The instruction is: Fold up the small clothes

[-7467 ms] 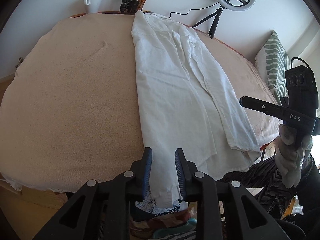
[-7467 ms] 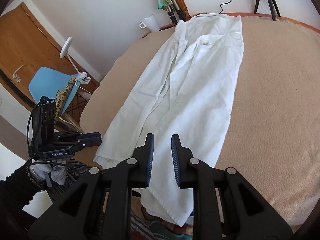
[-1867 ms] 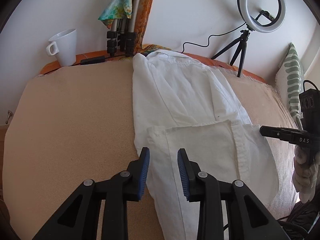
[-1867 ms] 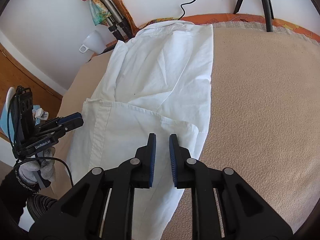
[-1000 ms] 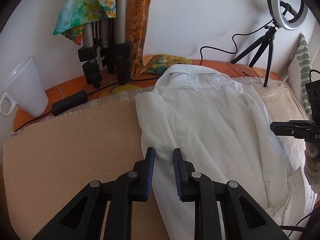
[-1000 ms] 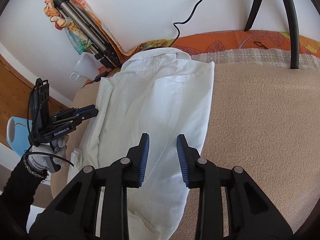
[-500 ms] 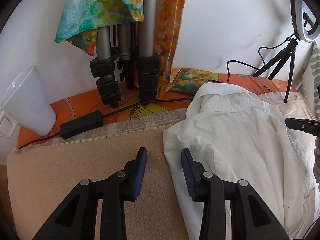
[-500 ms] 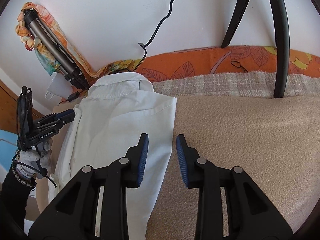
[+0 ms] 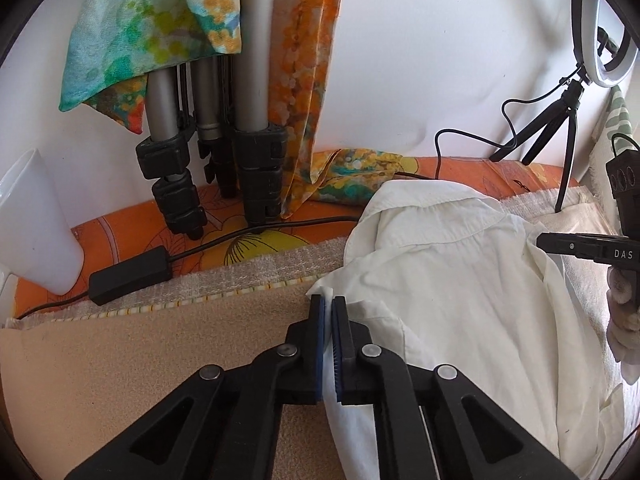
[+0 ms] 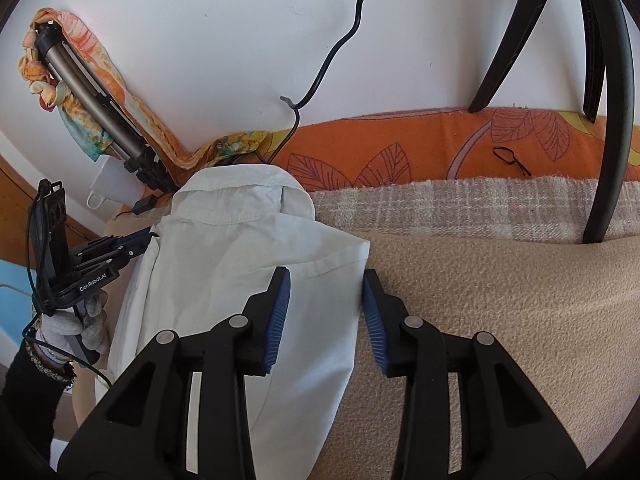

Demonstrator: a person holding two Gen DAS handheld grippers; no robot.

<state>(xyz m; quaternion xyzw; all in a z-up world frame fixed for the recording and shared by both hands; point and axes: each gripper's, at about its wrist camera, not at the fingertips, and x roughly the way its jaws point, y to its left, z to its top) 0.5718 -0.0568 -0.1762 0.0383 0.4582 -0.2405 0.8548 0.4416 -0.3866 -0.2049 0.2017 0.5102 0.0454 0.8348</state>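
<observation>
Where the white shirt (image 9: 460,280) lies collar-up on the beige blanket (image 9: 140,352), its near shoulder corner is clamped tight in the left gripper (image 9: 328,312), a tuft of cloth poking out past the tips. Over on the other shoulder, the right gripper (image 10: 326,292) hangs wide apart, straddling the edge. Lower shirt runs out of frame. Behind: tripod legs (image 9: 252,120) under a scarf (image 9: 140,32), a mug (image 9: 32,224) cut off at the edge

My left gripper (image 9: 328,306) was clamped on the white shirt's (image 9: 460,292) near shoulder corner, lying on the beige blanket (image 9: 120,360), tripod legs (image 9: 248,100) beyond.
</observation>
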